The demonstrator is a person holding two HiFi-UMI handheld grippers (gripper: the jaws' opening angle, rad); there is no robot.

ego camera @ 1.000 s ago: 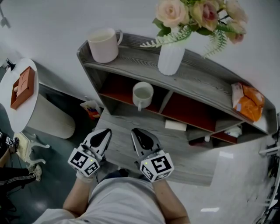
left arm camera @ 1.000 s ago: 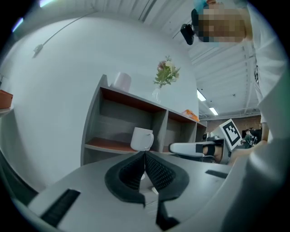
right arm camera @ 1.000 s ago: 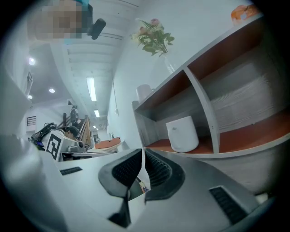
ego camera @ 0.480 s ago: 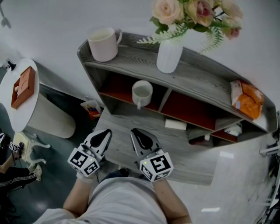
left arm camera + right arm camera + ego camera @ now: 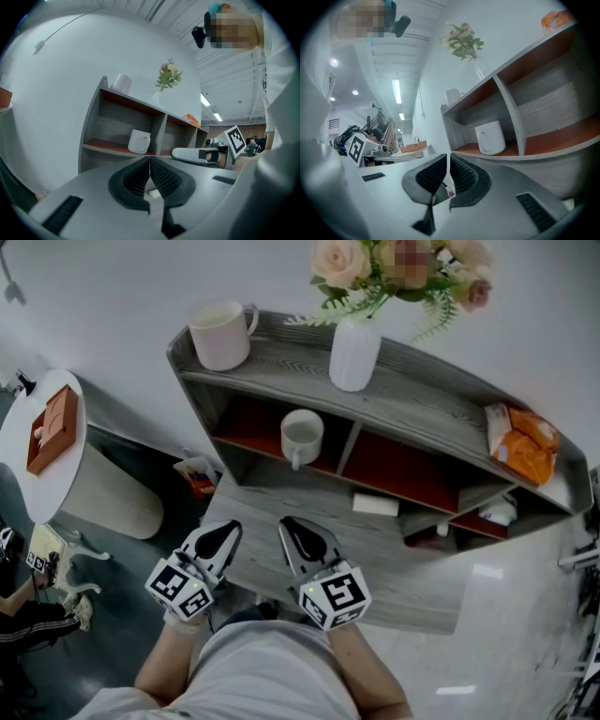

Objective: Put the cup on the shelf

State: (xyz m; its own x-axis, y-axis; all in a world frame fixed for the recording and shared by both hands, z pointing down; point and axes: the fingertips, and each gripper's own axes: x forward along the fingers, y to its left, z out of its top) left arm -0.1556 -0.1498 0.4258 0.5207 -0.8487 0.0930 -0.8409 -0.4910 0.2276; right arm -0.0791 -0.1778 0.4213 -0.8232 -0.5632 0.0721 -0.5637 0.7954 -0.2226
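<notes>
Head view is showing two handheld grippers side by side over the front lip of the shelf unit [image 5: 441, 409], both pointing at it. The left gripper [image 5: 223, 529] is holding its two black ribbed pads pressed together with nothing between them. The right gripper [image 5: 292, 526] is doing the same, pads meeting and empty. Each is carrying one cube with square markers at its rear.

Mugs, two:
- One white mug [image 5: 302, 435] is sitting upright in the left compartment, just ahead of both sets of tips, nearer the right gripper's line, handle turned toward the grippers. It is glazed, cylindrical and smooth, touching neither gripper.
- One cream mug [image 5: 221, 334] is standing on the top board, well beyond the left gripper and slightly to its left, handle pointing right.

The unit is showing grey wood-grain boards with a curved front and reddish-brown inner floors; at least two compartments are in sight.

One white ribbed vase [image 5: 354, 352] is holding a bunch of pale pink roses [image 5: 339, 259] with green fronds, on the top board far ahead of the right gripper. One crinkled orange packet [image 5: 520, 442] is lying at the top board's far end, well to the right of that gripper. One small flat white block [image 5: 375, 504] is lying on the lower board just right of the right gripper's tips.

Well to the left of the left gripper, one round white table [image 5: 28, 493] is bearing one rectangular wooden tray [image 5: 52, 427].
</notes>
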